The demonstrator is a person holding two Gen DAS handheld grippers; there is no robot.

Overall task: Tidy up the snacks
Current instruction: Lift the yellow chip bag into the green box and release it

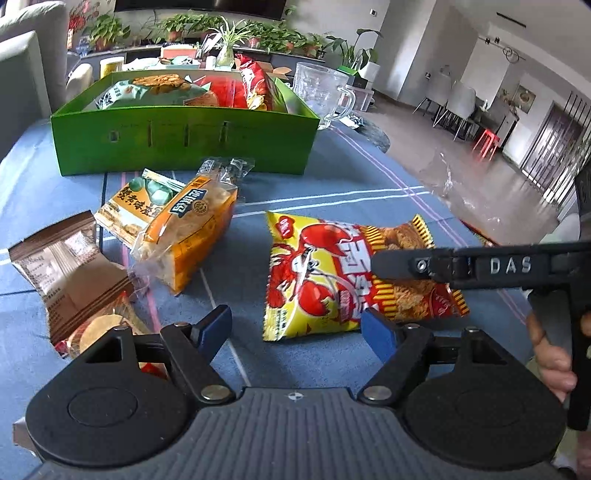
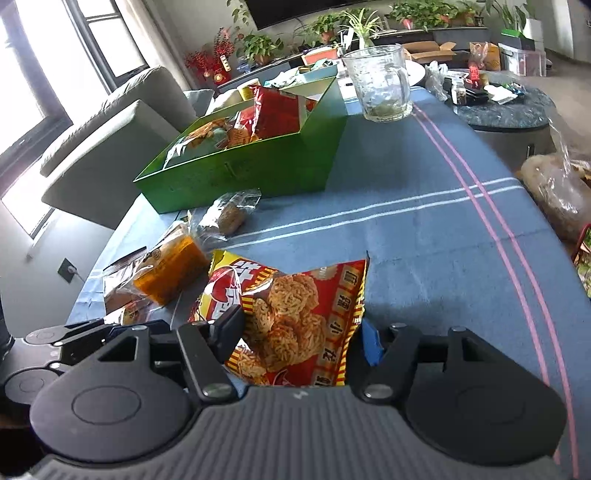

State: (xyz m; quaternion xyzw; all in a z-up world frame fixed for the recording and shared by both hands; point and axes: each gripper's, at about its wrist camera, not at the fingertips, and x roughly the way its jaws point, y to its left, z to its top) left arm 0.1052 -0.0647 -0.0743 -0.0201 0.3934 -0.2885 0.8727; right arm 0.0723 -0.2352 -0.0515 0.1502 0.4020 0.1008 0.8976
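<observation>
Glossy crinkled yellow-red crab bag (image 2: 295, 317), flat on the blue-clothed desk (image 2: 424, 258), lies between the right claw (image 2: 301, 338) fingers, contact unclear; left claw (image 1: 301, 328) wide, empty; green card box (image 1: 184, 142) behind, glass mug (image 1: 321, 92) beside it; "DAS" embossed on the black arm.

We're in a home living room: grey sofa (image 2: 110, 140), wall TV (image 1: 199, 7), row of potted plants (image 1: 192, 26), dining chairs (image 1: 458, 103) beyond.
</observation>
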